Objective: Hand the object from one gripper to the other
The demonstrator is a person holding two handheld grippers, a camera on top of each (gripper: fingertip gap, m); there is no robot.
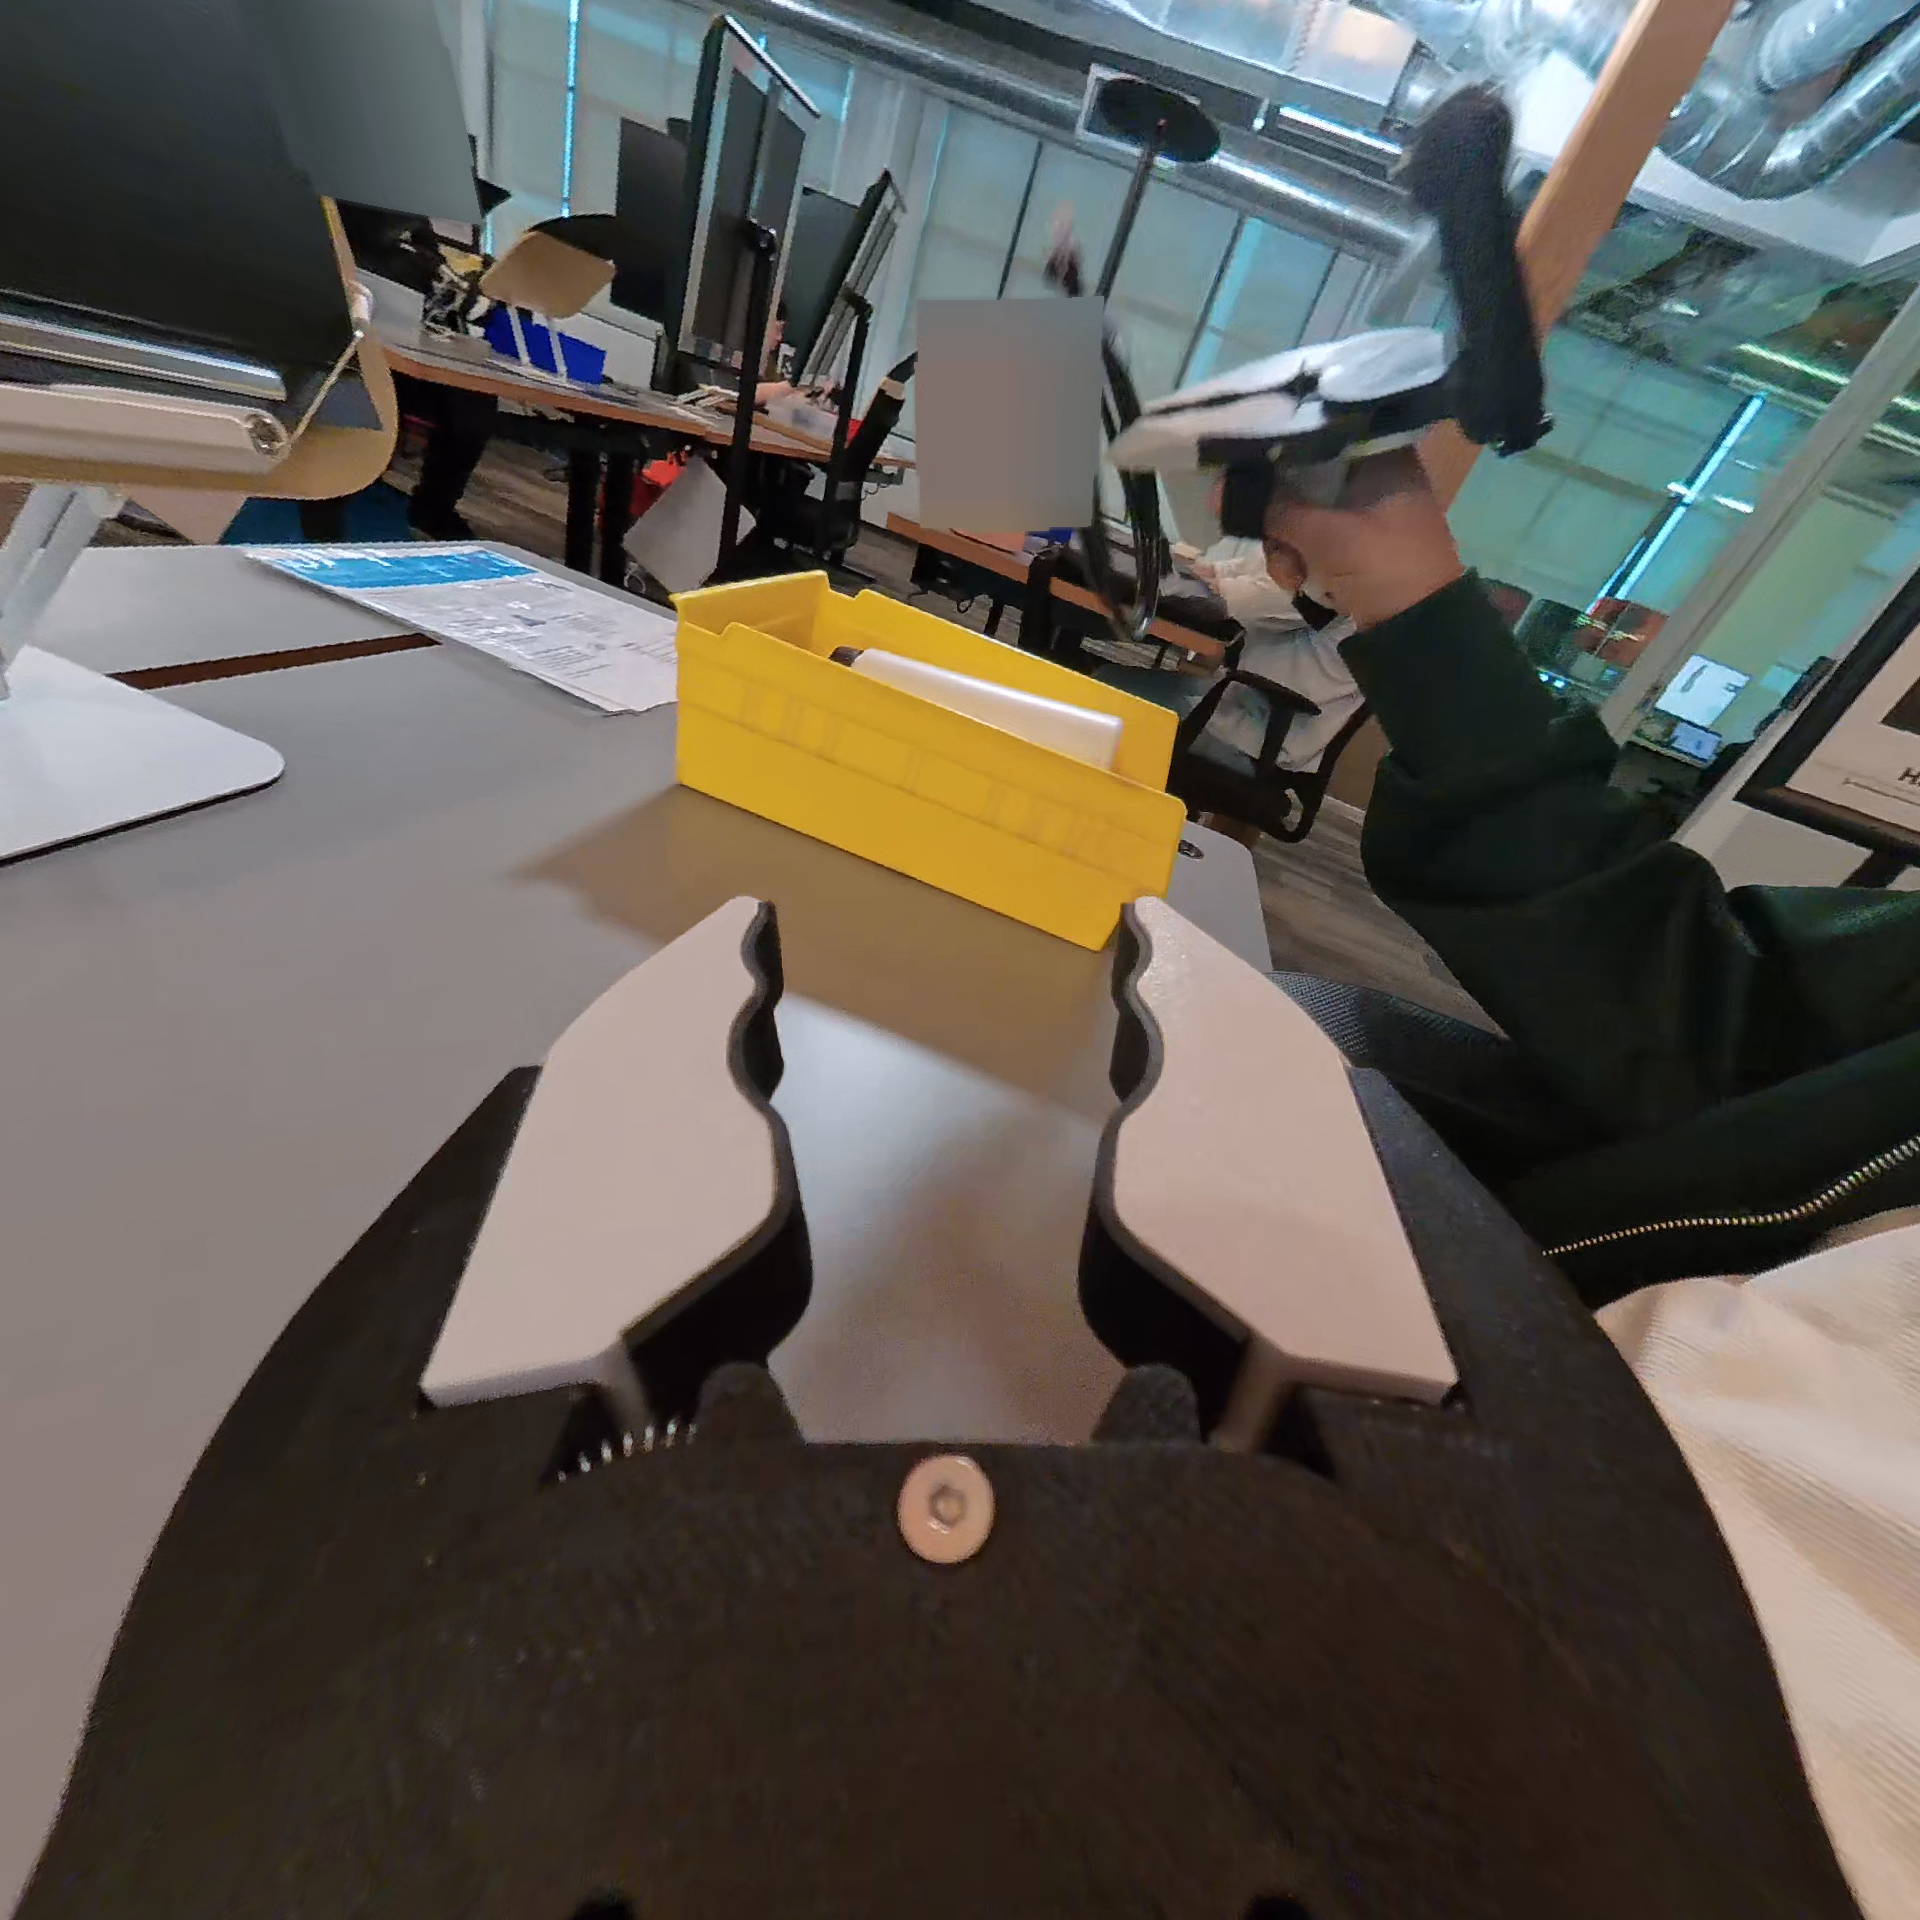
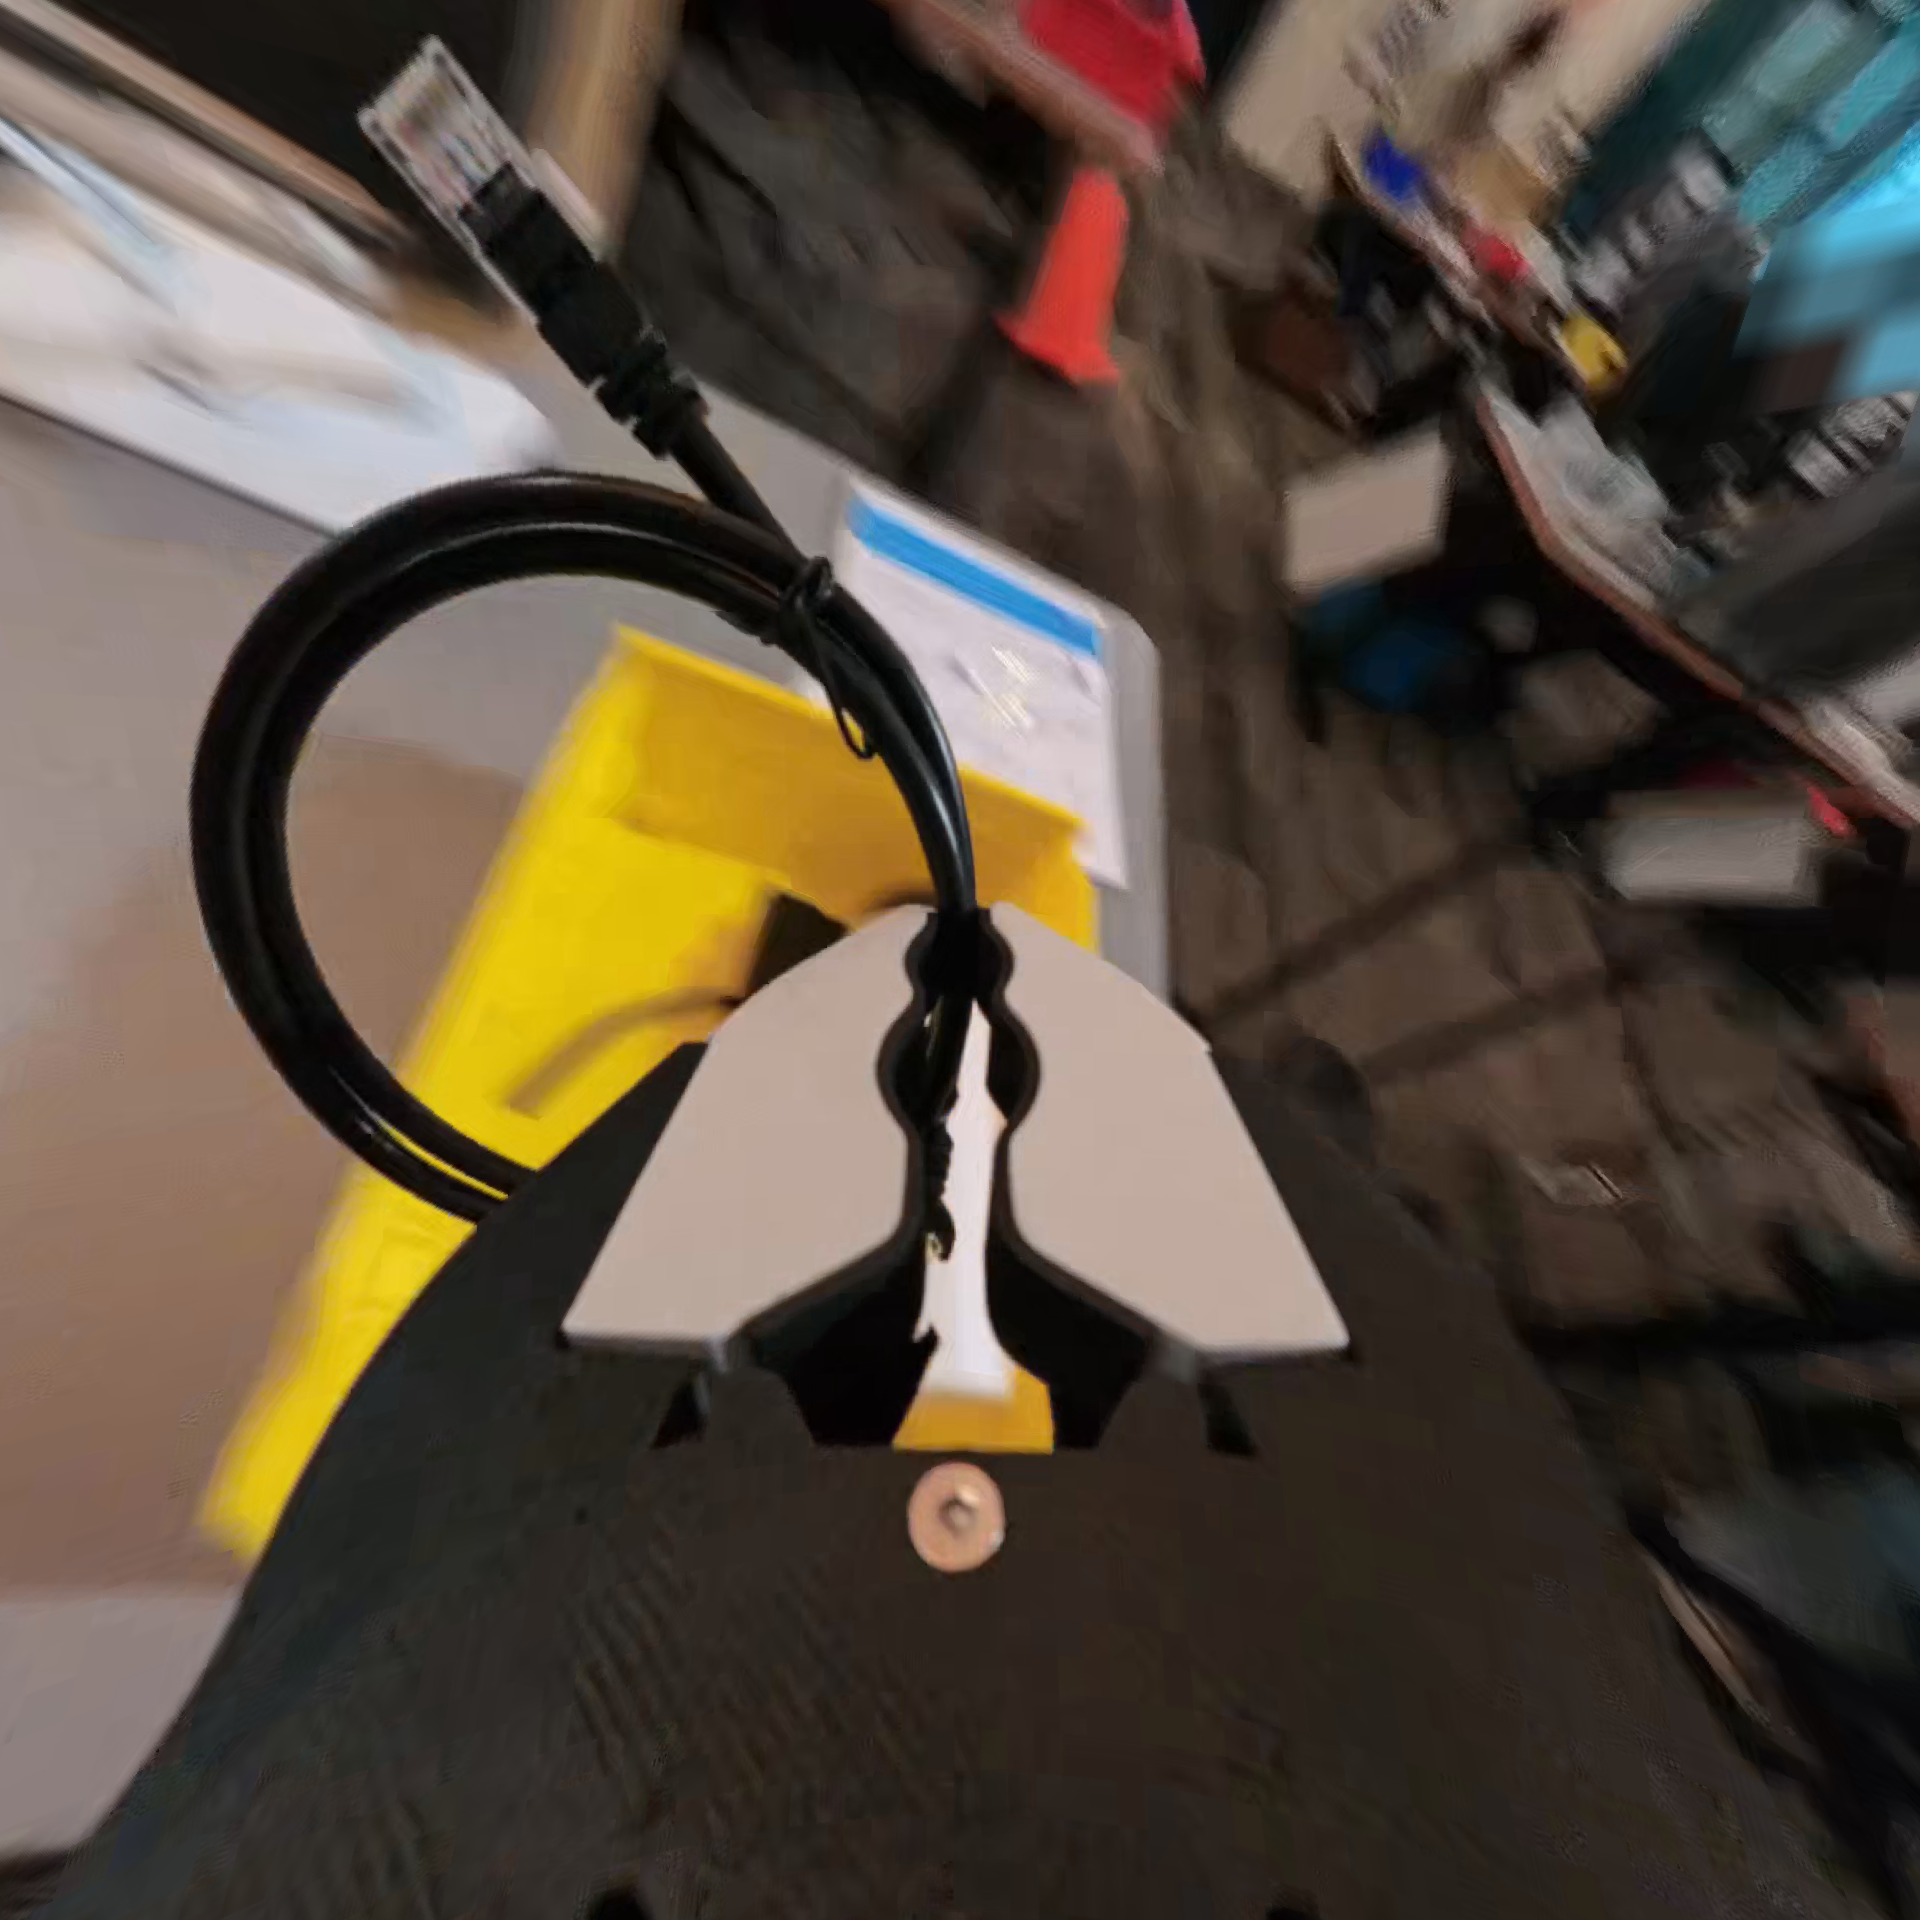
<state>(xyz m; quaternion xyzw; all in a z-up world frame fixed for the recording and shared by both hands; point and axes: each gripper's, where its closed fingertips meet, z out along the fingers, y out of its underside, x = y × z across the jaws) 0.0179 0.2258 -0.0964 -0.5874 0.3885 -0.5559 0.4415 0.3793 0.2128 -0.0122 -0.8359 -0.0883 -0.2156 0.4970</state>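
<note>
— Where's the cable [image 2: 312, 831]?

— Pinched between the tips of the right gripper [image 2: 956, 925], raised high above the yellow bin [image 1: 925, 790]; its coil hangs free and its clear plug points away.

— And the left gripper [image 1: 945, 935]?

— Low over the table [image 1: 364, 883], just short of the bin, fingers spread with nothing between them.

— Any writing?

— A printed sheet [image 1: 488, 613] lies beyond the bin.

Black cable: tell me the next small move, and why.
Probably bring the right claw down toward the open left claw. The right one is shut on the coiled black cable, held high above the yellow bin; the left waits empty.
</note>
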